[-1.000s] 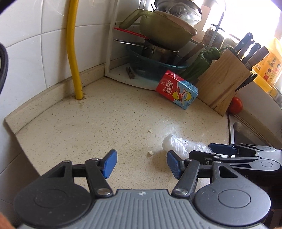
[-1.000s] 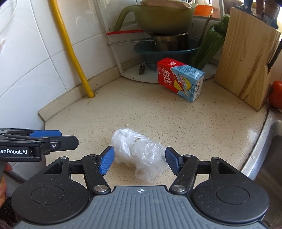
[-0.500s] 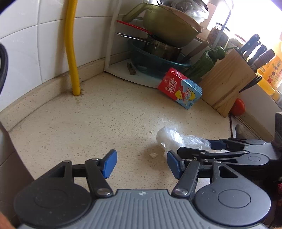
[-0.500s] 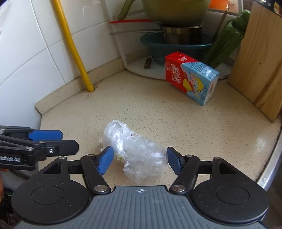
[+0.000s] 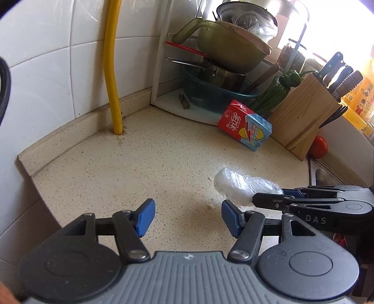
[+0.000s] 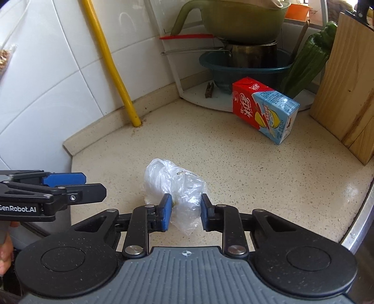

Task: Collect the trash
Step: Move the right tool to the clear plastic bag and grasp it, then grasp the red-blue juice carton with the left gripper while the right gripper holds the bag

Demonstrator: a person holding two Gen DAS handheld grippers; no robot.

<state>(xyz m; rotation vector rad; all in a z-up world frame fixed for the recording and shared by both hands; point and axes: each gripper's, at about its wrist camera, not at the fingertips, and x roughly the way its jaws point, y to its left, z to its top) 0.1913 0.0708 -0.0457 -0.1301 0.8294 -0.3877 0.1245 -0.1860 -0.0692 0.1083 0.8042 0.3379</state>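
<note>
A crumpled clear plastic bag (image 6: 173, 184) lies on the speckled beige counter (image 6: 233, 163). My right gripper (image 6: 185, 211) is shut on the bag's near end, its blue pads pressing both sides. The bag also shows in the left wrist view (image 5: 238, 184), with the right gripper (image 5: 278, 197) on it. My left gripper (image 5: 187, 216) is open and empty, hovering over the counter (image 5: 140, 168) just left of the bag. A red and blue drink carton (image 6: 264, 110) lies tilted near the back; it also shows in the left wrist view (image 5: 245, 127).
A yellow pipe (image 6: 109, 63) runs up the tiled wall. A corner rack holds a green bowl (image 6: 243, 18), a pot and a teal basin (image 6: 245, 70). A wooden knife block (image 6: 346, 88) stands at right beside green peppers (image 6: 308, 58). A tomato (image 5: 318, 146) and the sink edge (image 6: 360, 210) lie at right.
My right gripper has closed from open onto the plastic bag. The left gripper stays open and has shifted slightly beside it.
</note>
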